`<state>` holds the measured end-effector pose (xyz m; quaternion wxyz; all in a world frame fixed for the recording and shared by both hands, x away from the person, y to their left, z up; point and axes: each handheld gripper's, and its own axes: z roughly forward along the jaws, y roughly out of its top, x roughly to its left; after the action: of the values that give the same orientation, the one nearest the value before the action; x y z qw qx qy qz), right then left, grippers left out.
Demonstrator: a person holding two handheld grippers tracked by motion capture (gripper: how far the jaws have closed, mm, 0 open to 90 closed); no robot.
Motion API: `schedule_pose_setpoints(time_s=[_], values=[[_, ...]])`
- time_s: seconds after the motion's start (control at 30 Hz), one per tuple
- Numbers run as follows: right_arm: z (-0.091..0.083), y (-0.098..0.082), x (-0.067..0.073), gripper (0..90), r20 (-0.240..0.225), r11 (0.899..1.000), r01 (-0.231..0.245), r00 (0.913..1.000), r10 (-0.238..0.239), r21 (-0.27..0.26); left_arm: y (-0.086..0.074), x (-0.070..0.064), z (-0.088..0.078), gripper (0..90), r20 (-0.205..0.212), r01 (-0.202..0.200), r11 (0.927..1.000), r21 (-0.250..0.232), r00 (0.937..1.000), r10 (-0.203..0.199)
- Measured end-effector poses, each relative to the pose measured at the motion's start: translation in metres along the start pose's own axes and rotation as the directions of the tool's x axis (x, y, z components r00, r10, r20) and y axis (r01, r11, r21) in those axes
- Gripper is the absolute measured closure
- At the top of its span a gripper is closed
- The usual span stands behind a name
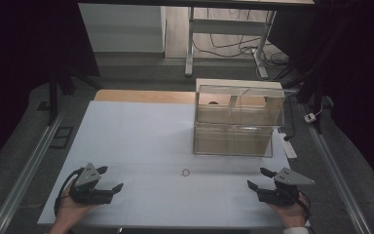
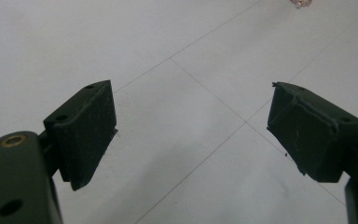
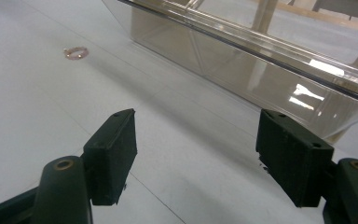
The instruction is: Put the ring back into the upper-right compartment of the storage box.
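A small ring is seen lying flat on the white table cover, roughly midway between the two grippers and a little farther from the person than either, touched by neither. The left gripper is held near the table's near left corner with its jaws spread wide and nothing between them; in the left gripper view the ring is cut off by the top edge, well beyond the jaws. The right gripper is held near the near right corner, its jaws likewise parted and empty; in the right gripper view the ring is seen ahead and to the left, well apart from the jaws. Its material cannot be told, though a coppery tint is suggested. A clear box stands on the table beyond the ring, to the right; its contents are hard to make out through reflections. Thin seam lines cross the cover. Beyond the table, grey flooring, desk legs and loose cables are seen in a dim room.
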<state>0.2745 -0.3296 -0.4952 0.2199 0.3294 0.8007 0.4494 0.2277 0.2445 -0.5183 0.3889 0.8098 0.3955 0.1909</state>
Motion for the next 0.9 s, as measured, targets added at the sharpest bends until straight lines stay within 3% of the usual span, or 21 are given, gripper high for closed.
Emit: schedule_pose_setpoints(time_s=[0.5,0.9], values=[[-0.001,0.016,0.011,29.8,-0.031,0.999,-0.027,0.9992,0.026,-0.038,-0.001,-0.002,-0.003,16.8,-0.004,0.004,1.0000,-0.004,1.0000,-0.004],[0.005,0.030,0.023,30.2,-0.065,0.999,0.005,0.9978,-0.007,-0.033,-0.003,-0.003,-0.004,18.4,-0.001,0.001,1.0000,0.002,1.0000,-0.001]])
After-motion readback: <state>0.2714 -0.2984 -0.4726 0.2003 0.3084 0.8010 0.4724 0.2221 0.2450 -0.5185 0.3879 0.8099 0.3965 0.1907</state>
